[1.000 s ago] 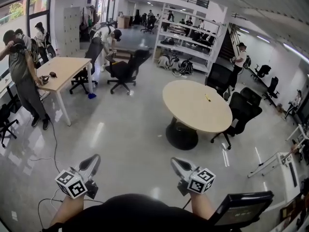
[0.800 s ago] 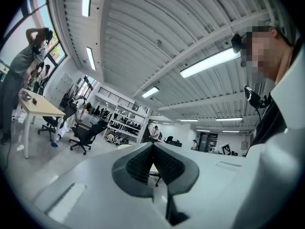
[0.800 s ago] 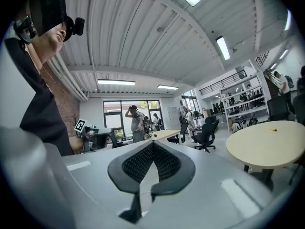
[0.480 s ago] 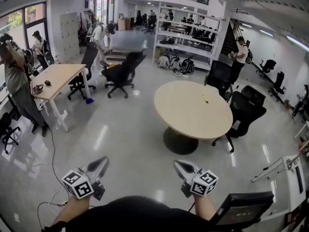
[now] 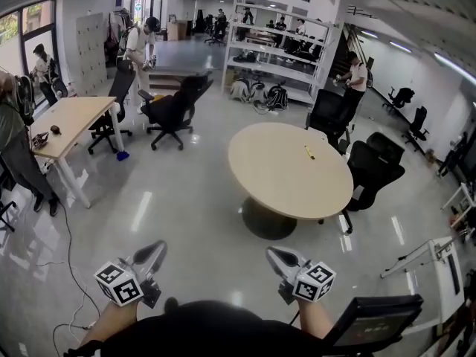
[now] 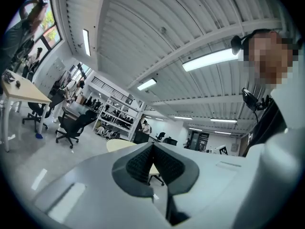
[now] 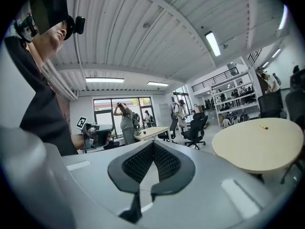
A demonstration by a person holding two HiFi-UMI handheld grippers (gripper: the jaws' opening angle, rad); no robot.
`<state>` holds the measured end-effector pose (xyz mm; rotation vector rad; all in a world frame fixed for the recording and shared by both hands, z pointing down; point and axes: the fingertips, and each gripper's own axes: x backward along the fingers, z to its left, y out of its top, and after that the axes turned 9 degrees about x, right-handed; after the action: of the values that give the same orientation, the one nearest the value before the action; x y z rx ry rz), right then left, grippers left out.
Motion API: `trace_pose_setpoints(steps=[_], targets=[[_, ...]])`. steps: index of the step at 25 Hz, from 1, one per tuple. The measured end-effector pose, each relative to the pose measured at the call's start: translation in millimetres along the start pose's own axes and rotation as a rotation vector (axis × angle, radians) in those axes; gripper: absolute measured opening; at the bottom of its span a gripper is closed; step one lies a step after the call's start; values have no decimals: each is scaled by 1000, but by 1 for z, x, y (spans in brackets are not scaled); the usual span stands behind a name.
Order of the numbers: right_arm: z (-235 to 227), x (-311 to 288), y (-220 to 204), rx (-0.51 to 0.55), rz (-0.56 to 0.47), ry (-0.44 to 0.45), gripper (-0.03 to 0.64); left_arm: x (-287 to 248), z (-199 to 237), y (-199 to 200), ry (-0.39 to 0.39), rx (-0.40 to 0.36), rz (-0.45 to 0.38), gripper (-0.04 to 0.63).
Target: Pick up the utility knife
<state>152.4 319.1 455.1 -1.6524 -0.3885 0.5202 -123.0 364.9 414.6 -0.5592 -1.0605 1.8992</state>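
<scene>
the fingers (image 6: 139,164) of my left gripper (image 6: 152,149) are pressed together with nothing between them. the right gripper (image 7: 153,148) is the same: pads meeting, empty. i judge that suits this stage, since nothing is within reach to grasp. both tools ride low in front of me, pointing roughly level across the floor (image 5: 186,199). the utility knife (image 5: 309,152), a small yellow thing i take for it, lies on the round table (image 5: 277,187) well ahead, toward its far side. it lies alone on the bare top, so either gripper could take it, though the right looks the straighter line. the fingers would need to spread before reaching it.
</scene>
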Motion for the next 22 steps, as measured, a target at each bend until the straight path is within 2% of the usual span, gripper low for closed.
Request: trace_pose_setpoints(steps=[4,11,15,22], targets=[[-4,-60,20,30,6,-41,14,-12,57,41,-44,-1,-17,-3],[10,-189,61,85,-3,-40,14,-15,162,126,-86,-26,-30,-3],[23,-248,56,114,37,-6,14,-13,211,147,-80,-19,-30,-3],[-1,-314,64,108,55,19,14,-18,272,168,-35,12,-49,-3]])
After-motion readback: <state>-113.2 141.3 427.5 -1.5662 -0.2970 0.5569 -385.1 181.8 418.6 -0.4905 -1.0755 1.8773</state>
